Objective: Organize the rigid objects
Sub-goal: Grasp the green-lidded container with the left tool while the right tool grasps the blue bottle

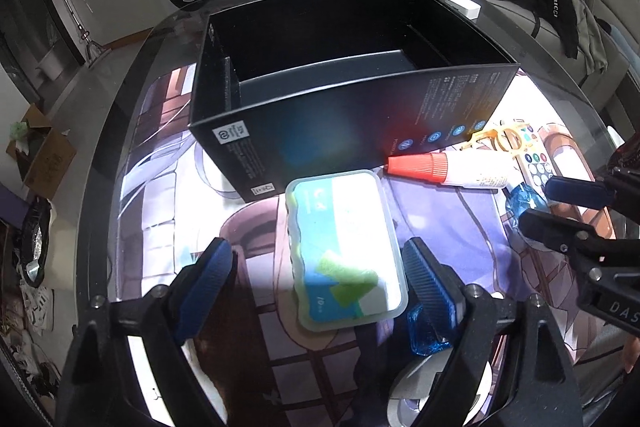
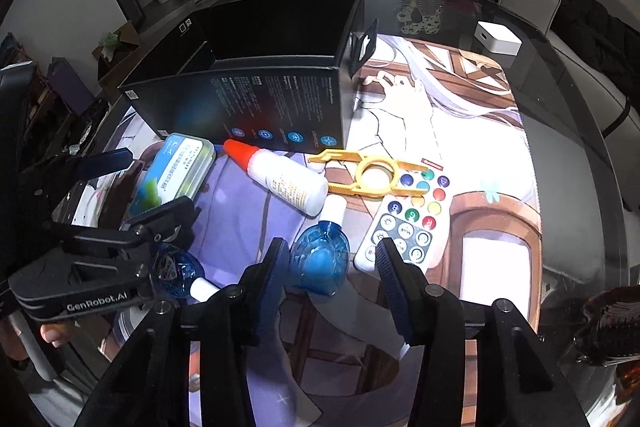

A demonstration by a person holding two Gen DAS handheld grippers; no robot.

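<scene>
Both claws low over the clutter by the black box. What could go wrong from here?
1. The right claw straddles the blue bottle, and one finger sits at the remote; closing may nudge or pinch it.
2. The left claw straddles the clear case loosely; an off-centre close could skew it.
3. The glue bottle lies against the black box and may roll if bumped.

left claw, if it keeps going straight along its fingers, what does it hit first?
Most likely the clear plastic case with the blue-green insert, lying between the open left claw fingers. The black box stands beyond it. Depth is hard to judge.
</scene>
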